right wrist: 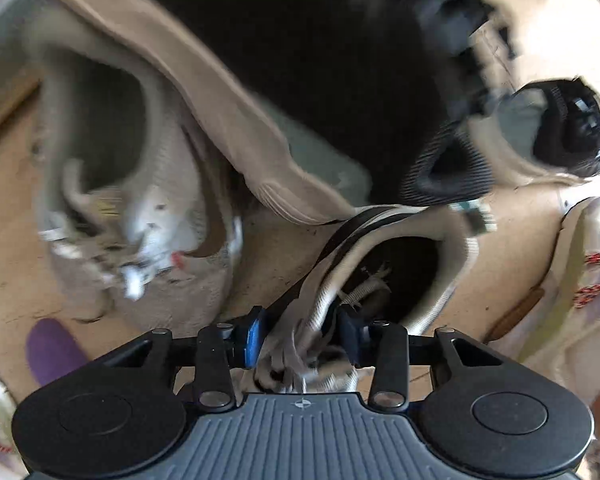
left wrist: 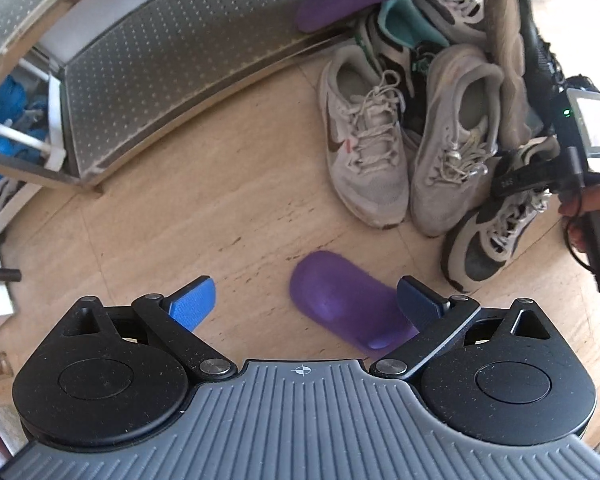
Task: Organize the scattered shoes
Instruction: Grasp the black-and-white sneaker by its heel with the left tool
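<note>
Right gripper fingers clamp tongue and laces of black-and-grey sneaker in floor pile. Left gripper fingers spread wide, empty, over purple slipper. Grey sneaker pair aligned; rest unsorted.

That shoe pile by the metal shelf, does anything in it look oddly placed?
Yes. One tan-soled shoe stands on edge, sole showing, propped against the grey sneakers. A purple slipper lies alone on the floor, apart from the pile.
</note>
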Demonstrator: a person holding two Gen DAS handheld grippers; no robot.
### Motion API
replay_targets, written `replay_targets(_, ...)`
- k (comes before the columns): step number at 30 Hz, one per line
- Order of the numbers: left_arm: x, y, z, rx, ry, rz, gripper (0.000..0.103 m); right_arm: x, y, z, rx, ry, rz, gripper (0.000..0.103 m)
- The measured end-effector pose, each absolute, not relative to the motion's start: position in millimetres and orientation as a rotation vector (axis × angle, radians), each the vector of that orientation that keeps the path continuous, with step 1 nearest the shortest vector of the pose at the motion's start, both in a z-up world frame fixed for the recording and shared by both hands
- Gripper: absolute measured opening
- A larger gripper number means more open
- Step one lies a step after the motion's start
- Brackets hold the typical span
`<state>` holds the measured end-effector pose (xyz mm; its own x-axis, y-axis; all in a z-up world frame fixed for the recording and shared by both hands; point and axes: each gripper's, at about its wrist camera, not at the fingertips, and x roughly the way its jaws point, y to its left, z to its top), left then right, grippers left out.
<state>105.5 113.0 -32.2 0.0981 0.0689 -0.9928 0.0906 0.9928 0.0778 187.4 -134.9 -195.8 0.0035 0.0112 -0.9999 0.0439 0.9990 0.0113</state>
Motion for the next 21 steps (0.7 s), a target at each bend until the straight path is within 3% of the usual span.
replay_targets(1,106,114,-34,0.130,1.479,-0.010,0.100,186,-131,-199,0.029,1.561,-0.026,0.053)
replay_targets(5,105,119,-38,0.125,1.479,0.003,0.100,172,-111,-189,-0.125,1.521,0.041,0.041)
replay_targets(8,106,117,-38,0.135,1.473,-0.010,0.100,164,-110,-174,-0.157,1.523,0.103,0.050)
replay_targets(10,104,101,-42,0.137,1.466,-0.076,0.100,163,-118,-155,-0.121,1.521,0.132,0.069)
replay_targets(11,103,92,-45,0.120,1.470,-0.112,0.098,164,-125,-141,-0.095,1.502,0.130,0.073)
replay_targets(12,102,83,-47,0.103,1.474,-0.148,0.092,165,-131,-127,-0.076,1.494,0.110,0.079)
replay_targets(13,103,74,-51,0.079,1.478,-0.178,0.088,167,-139,-112,-0.062,1.503,0.092,0.079)
replay_targets(15,108,57,-58,0.018,1.491,-0.226,0.070,172,-156,-83,-0.028,1.519,0.083,0.079)
replay_targets(17,113,40,-65,-0.043,1.502,-0.274,0.062,176,-167,-52,-0.014,1.504,0.112,0.079)
replay_targets(19,119,24,-72,-0.099,1.505,-0.315,0.062,180,-182,-13,-0.006,1.478,0.149,0.079)
replay_targets(21,131,4,-83,-0.147,1.502,-0.321,0.075,179,-198,7,-0.006,1.431,0.182,0.079)
